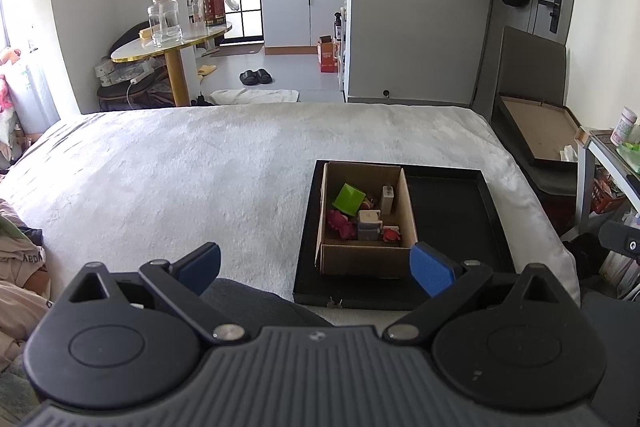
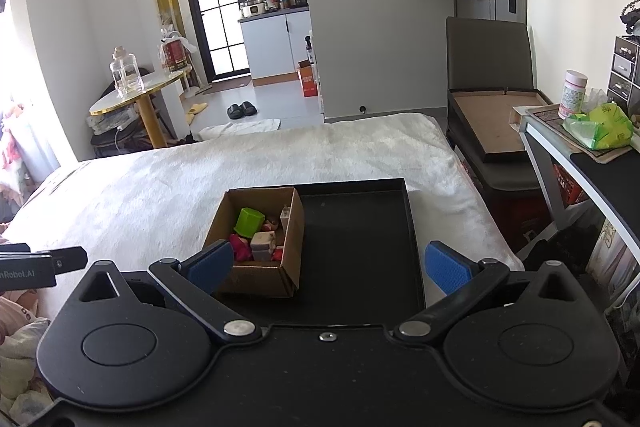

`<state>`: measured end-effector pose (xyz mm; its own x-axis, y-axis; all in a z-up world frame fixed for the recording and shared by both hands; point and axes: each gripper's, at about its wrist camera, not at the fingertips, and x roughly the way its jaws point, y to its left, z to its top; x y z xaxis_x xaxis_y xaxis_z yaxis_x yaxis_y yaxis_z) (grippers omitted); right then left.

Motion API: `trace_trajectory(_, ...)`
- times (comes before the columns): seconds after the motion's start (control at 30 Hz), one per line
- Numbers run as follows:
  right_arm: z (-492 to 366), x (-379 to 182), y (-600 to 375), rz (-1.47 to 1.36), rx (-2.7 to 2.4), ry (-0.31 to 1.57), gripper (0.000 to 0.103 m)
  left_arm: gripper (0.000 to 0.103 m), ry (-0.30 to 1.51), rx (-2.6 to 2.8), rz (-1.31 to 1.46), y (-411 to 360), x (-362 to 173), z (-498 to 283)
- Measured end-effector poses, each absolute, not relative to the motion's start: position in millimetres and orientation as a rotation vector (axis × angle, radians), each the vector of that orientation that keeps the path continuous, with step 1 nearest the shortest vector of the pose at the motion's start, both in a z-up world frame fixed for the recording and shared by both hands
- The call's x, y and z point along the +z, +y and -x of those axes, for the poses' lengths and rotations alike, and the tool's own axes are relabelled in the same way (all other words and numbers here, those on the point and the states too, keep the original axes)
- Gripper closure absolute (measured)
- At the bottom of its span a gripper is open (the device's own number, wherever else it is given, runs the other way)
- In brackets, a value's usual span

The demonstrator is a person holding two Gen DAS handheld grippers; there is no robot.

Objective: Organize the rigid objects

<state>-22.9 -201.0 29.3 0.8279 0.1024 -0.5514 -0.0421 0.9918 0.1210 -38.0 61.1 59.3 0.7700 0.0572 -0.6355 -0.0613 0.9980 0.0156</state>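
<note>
Seemingly near done: toys [image 1: 356,213] sit in the box [image 1: 366,259] on the tray [image 1: 452,211], nothing loose. Both grippers [image 1: 316,267] [image 2: 328,267] hang back, jaws wide, empty.

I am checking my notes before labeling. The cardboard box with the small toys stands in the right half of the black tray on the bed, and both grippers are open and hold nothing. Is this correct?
One detail is wrong: the cardboard box stands in the left half of the black tray, and the right half is bare, as the right wrist view shows. The rest holds: the tray lies on the bed, and the left gripper and right gripper are open and hold nothing.
</note>
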Motion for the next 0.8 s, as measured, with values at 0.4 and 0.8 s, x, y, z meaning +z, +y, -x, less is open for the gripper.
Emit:
trace_trajectory(0.4, 23.8, 29.1, -199.2, -0.102, 0.08, 0.588, 0.0, 0.003, 0.694, 0.048, -0.007, 57.1, 59.9, 37.9)
trace_trajectory(0.8, 21.1, 31.9, -200.6, -0.095, 0.078, 0.59, 0.0, 0.003, 0.704, 0.053, 0.009, 62.0, 56.4, 38.3)
